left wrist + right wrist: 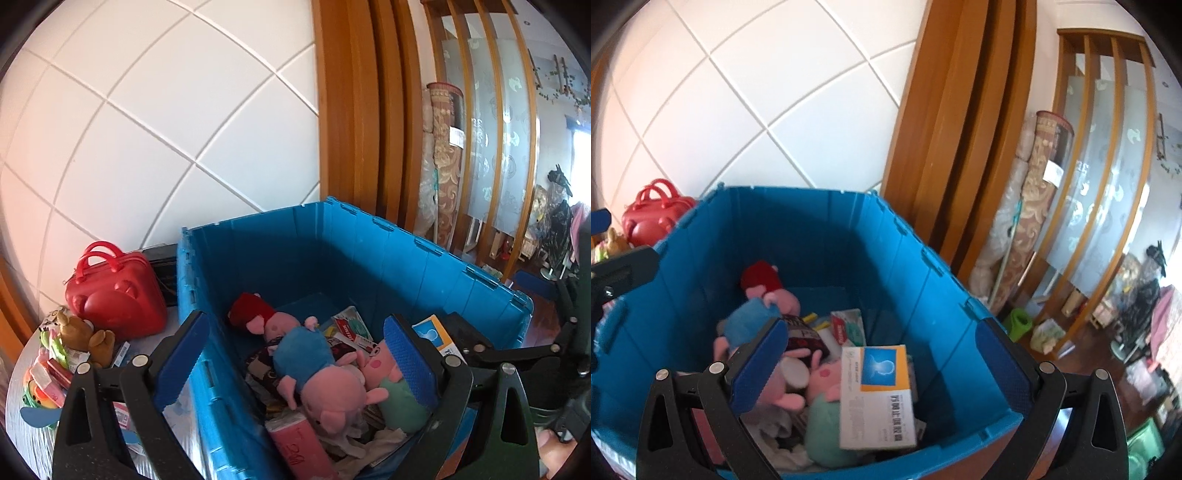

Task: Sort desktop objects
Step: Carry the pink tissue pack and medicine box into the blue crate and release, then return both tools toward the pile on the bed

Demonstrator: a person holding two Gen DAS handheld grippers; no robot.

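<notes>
1. Left wrist view: the left claw (295,365) is hanging wide open and holding nothing, straddling the near-left wall of the bin (406,258). Pig plush toys (317,373) are lying inside. A red case (114,295), a bear (83,334) and small packets (48,380) are waiting on the counter (29,443) to the left, so swinging left for the bear looks sensible.
2. Right wrist view: the right claw (882,365) is also gaping wide and gripping nothing. A box (877,395) is sitting blurred between its fingers, over the toys in the bin; it is probably dropping, so lifting straight up should avoid snagging it.
</notes>
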